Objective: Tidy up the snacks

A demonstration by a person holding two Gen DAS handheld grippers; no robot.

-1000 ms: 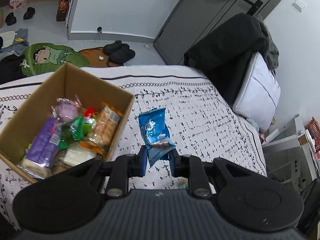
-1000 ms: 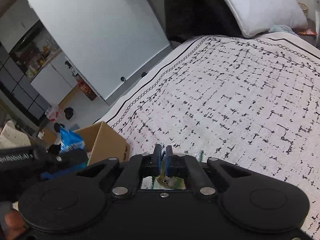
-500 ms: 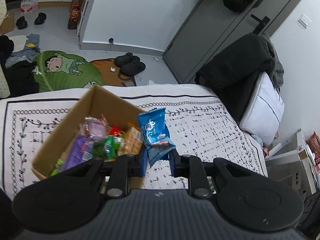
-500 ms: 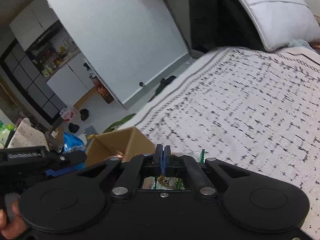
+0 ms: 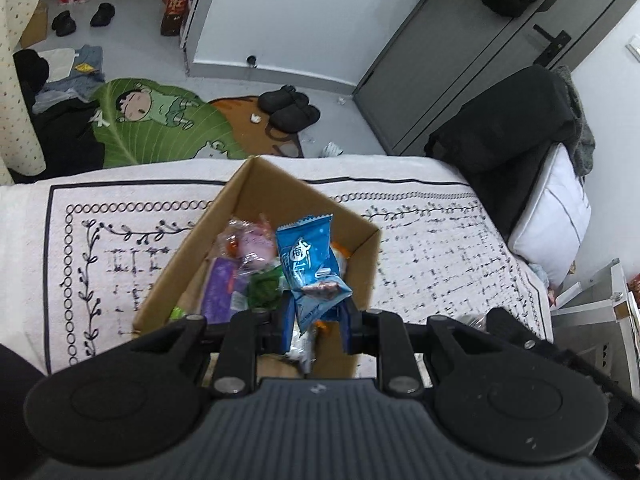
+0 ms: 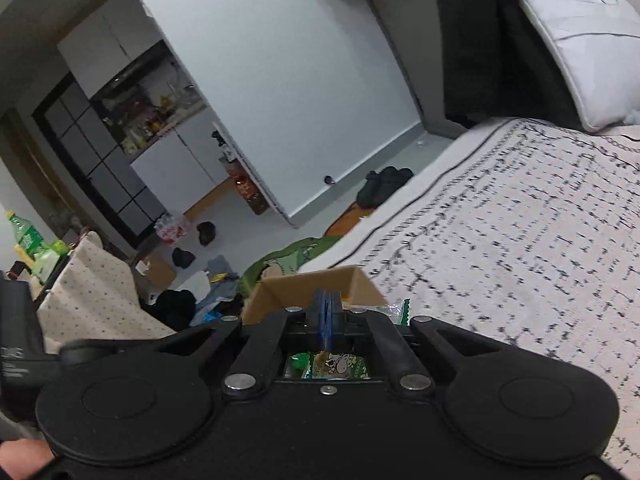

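Observation:
My left gripper [image 5: 316, 320] is shut on the lower end of a blue snack packet [image 5: 308, 260], which stands upright above the open cardboard box [image 5: 256, 188] on the bed. Inside the box lie several snacks, among them a purple packet [image 5: 218, 292] and a pink one [image 5: 256, 240]. In the right wrist view my right gripper [image 6: 326, 314] is shut on a thin green-and-white snack packet [image 6: 338, 364], most of it hidden under the fingers. This gripper hangs just short of the box [image 6: 304, 288].
The box sits on a white bed cover [image 5: 120, 240] with black patterns. A white pillow [image 5: 556, 208] and dark clothing [image 5: 512, 120] lie at the bed's right end. Slippers [image 5: 290, 106] and a green rug [image 5: 160, 124] are on the floor beyond.
My left gripper has carried the blue packet leftwards from above the bed cover to above the box. My right gripper has risen with the green packet and come closer to the box.

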